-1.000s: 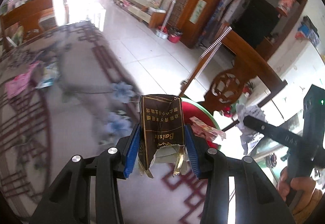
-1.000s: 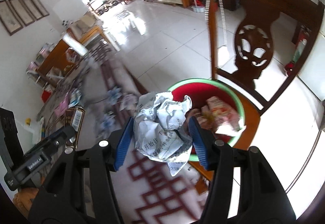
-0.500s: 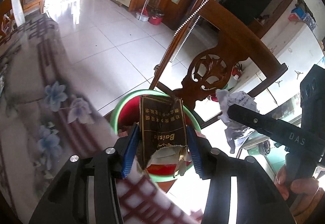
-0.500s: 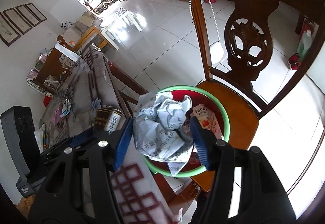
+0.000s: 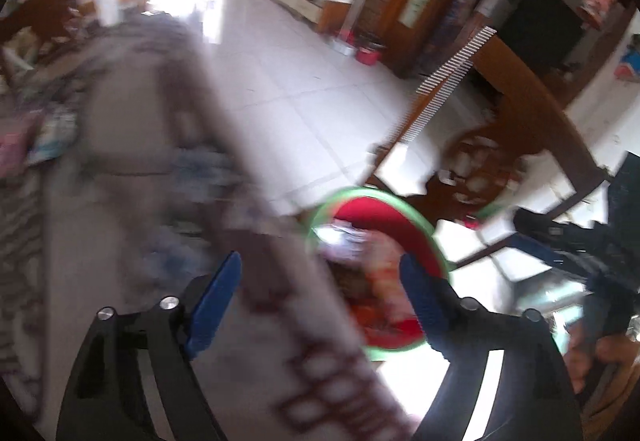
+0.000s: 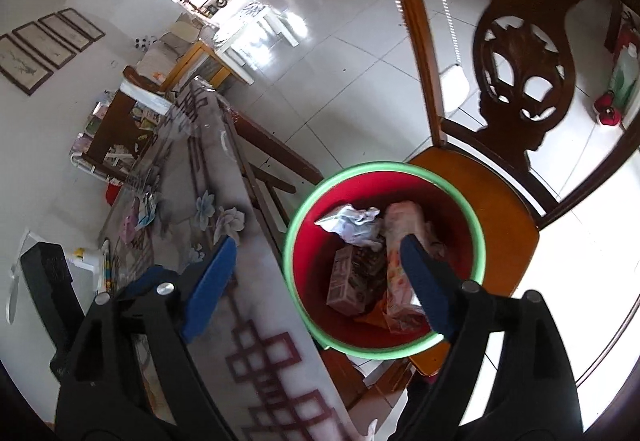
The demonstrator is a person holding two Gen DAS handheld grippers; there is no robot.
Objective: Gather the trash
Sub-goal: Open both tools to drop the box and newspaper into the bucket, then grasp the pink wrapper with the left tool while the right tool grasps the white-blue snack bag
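A red bin with a green rim stands on a wooden chair seat beside the table. In it lie a crumpled white paper ball, a brown carton and a pink snack wrapper. My right gripper is open and empty, above the bin's near side. My left gripper is open and empty over the table edge; this view is blurred. The bin shows just right of it, with the right gripper's body at far right.
The table with a patterned cloth runs away to the left, with more wrappers lying farther along it. The carved chair back rises behind the bin. White tiled floor lies beyond.
Both grippers have opened. The brown carton left my left gripper and the paper ball left my right gripper; both now lie in the bin. The left gripper is swinging back toward the table.
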